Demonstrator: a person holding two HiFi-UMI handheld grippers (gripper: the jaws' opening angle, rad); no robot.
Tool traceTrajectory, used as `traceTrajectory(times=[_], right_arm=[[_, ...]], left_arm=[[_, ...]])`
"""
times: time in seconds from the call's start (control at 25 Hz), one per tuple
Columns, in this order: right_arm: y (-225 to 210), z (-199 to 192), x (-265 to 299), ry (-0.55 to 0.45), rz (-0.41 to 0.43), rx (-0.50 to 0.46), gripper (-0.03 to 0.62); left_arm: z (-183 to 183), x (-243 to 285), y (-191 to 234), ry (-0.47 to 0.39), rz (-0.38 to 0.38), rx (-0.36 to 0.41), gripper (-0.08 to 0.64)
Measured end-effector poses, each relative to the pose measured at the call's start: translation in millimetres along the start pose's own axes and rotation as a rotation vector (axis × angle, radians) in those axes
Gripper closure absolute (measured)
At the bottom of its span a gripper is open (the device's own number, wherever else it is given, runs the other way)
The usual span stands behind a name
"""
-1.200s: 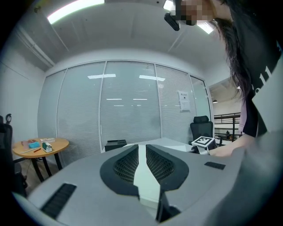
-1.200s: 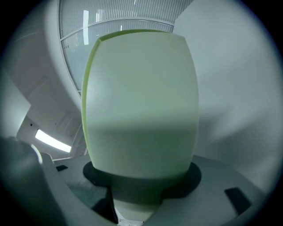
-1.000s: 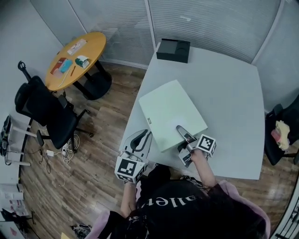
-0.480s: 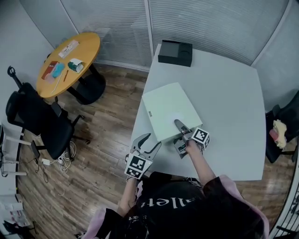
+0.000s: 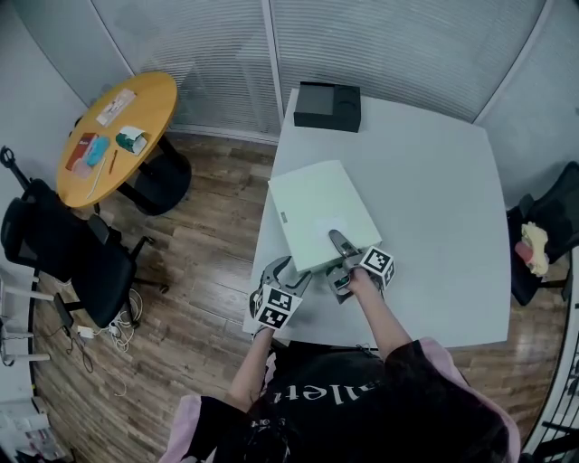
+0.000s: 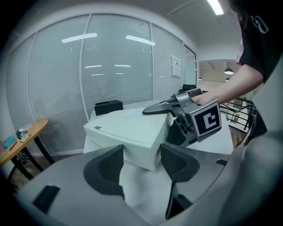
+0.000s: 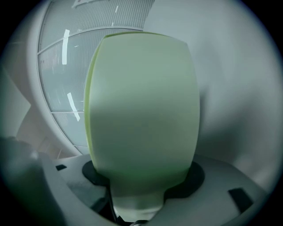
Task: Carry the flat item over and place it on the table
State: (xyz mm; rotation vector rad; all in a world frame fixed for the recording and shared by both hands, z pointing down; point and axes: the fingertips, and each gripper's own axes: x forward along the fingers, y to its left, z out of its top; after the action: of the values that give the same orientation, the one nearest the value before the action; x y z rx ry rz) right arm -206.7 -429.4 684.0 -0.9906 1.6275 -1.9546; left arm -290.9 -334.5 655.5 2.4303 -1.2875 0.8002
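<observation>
Head view: one pale-green box (image 5: 321, 212)

This is an office meeting room. Tall glass partition walls (image 5: 380, 45) with closed slatted blinds behind them box in a small space, and a sheet of paper (image 6: 176, 66) is stuck to one pane. A large white table (image 5: 434, 181) fills the middle, with a black swivel chair (image 5: 50, 240) on castors pulled back from it and a second dark chair (image 5: 543, 244) at the far side. A round orange side table (image 5: 149, 99) carries papers and small desk things (image 5: 90, 149). The floor (image 5: 199, 271) is wood-look planking, with cables (image 5: 86, 330) trailing by the wall. Strip lights (image 6: 216, 6) run along the ceiling.
</observation>
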Motion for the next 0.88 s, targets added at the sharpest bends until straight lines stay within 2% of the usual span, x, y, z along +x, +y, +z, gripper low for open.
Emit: traceTrajectory(times=[0.16, 0.28, 0.44, 0.76, 0.88], right_arm=[[-11.4, -4.0, -3.0, 0.101, -0.058, -0.055, 0.272], [-18.3, -8.9, -5.3, 0.163, -0.097, -0.092, 0.252], [-27.2, -11.5, -13.8, 0.192, -0.135, -0.086, 0.238], [-44.6, -14.5, -37.3, 0.207, -0.188, -0.039, 0.233], [-46.8, -18.6, -45.0, 0.228, -0.203, -0.055, 0.232]], left_arm=[[-6.0, 9.4, -2.8, 0.025, -0.011, 0.000, 0.258], [-12.8, 15.6, -2.5, 0.029, -0.008, -0.043, 0.258], [-19.0, 26.0, 1.2, 0.027, 0.001, -0.101, 0.258], [-21.8, 42.3, -1.0, 0.052, -0.018, -0.120, 0.258], [-23.5, 45.2, -2.0, 0.070, -0.015, -0.131, 0.258]])
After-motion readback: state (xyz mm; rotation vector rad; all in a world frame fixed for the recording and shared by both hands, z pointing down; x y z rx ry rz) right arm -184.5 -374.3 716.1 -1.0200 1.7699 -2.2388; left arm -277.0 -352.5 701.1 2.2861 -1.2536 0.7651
